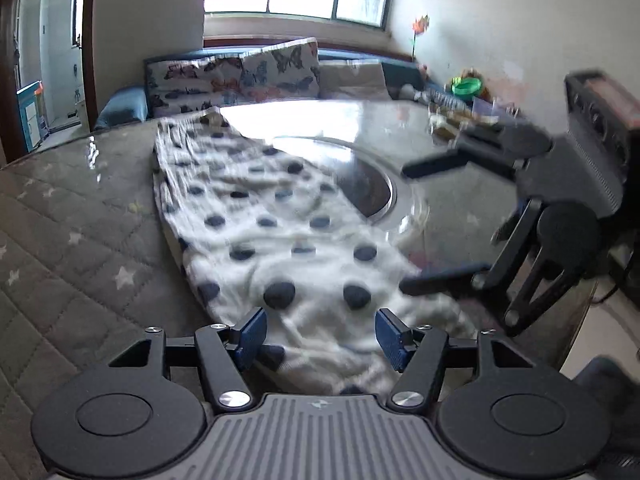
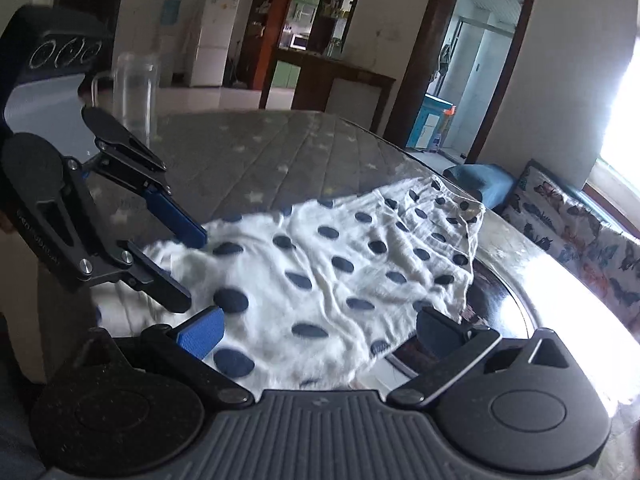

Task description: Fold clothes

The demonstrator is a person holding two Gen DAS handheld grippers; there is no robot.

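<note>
Left wrist view: white cloth w/ dark blue polka dots (image 1: pixel 288 232) lies spread flat on the desk w/ grey star-print quilted cover under glass (image 1: pixel 80 220). Near end of the cloth runs btwn the blue pads of the left tool (image 1: pixel 320 338); pads stand apart, one each side of the cloth, not pressing it. Right of the cloth hangs the right tool (image 1: pixel 404 226), black fingers apart, lower finger just at the cloth's right edge; contact can't be told, blurred. Cloth's far right edge overlaps a dark round inset in the desk (image 1: pixel 372 188).

Right wrist view: same cloth (image 2: pixel 340 264) lies ahead of the right tool (image 2: pixel 320 334), its near hem btwn the two fingers, which are wide apart & clear of the fabric. Left tool (image 2: pixel 192 268) sits at the cloth's left end, blue pads apart, upper fingertip at the cloth edge. Clear plastic jug (image 2: pixel 134 92) stands on the desk well beyond the cloth, far left.
</note>
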